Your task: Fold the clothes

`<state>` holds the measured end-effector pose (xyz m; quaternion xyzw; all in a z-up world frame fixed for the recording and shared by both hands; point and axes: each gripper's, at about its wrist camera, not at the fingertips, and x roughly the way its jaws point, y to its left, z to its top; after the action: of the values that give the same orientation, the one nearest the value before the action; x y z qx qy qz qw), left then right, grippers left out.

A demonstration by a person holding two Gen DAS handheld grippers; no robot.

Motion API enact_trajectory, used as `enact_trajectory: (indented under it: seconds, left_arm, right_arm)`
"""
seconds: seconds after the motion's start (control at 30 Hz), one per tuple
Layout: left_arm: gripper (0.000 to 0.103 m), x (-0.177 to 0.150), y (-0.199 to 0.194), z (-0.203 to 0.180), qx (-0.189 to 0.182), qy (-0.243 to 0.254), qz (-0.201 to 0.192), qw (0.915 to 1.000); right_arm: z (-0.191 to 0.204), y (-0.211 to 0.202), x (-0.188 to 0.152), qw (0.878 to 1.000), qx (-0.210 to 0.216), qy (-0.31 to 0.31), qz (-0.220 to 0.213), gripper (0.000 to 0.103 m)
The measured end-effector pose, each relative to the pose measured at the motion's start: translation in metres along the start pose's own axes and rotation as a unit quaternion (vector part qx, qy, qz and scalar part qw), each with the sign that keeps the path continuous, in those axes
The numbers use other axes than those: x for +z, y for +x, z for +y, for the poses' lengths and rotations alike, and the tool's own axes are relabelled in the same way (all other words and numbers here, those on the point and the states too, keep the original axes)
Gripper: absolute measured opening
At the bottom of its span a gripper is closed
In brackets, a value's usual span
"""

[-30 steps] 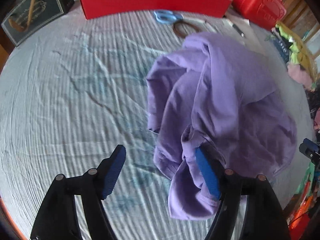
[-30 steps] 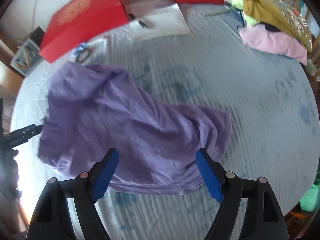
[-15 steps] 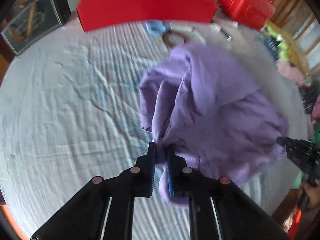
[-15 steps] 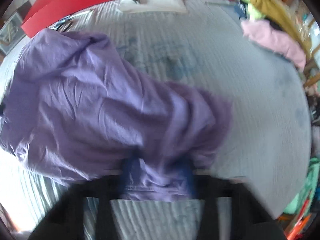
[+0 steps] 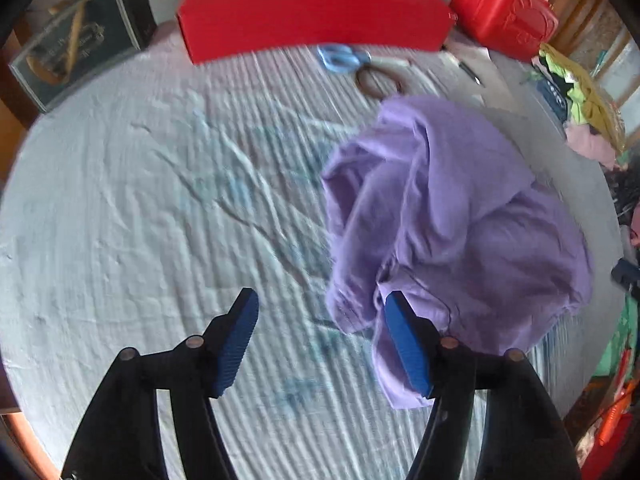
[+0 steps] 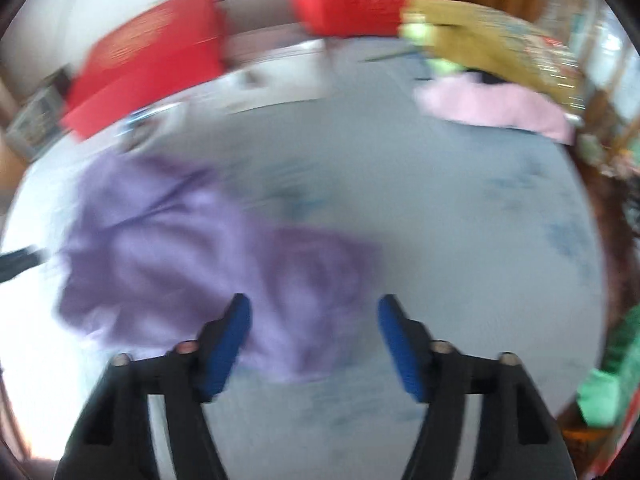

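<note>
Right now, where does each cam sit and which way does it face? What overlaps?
Left wrist: on the left claw, looking along its open fingers over the grey bedspread toward the red box.
Right wrist: on the right claw, open, blurred, facing the clothes pile.
Shared: the purple garment.

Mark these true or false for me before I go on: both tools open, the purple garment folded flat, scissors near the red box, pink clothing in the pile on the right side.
1. Both the left tool and the right tool are open. True.
2. The purple garment lies folded flat. False: it is a crumpled heap on the bedsheet.
3. Blue-handled scissors lie near the red box. True.
4. The left tool grips the garment. False: its jaws stand apart, with cloth only beside its right finger.
5. Pink clothing lies in the far pile. True.
</note>
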<state>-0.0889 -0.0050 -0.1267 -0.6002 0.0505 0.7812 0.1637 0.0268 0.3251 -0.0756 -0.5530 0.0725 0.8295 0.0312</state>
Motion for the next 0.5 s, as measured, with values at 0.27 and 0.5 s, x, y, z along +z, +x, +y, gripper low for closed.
enact_trajectory:
  seconds: [0.27, 0.5]
  left_arm:
    - [0.025, -0.013, 0.033, -0.044, -0.049, 0.033, 0.035, 0.9977]
    - [0.018, -0.017, 0.006, -0.039, -0.024, 0.042, 0.008, 0.9988]
  right_arm:
    - [0.09, 0.066, -0.026, 0.994, -0.008, -0.092, 0.058, 0.081]
    - [0.097, 0.054, -0.015, 0.993, -0.008, -0.112, 0.025, 0.006]
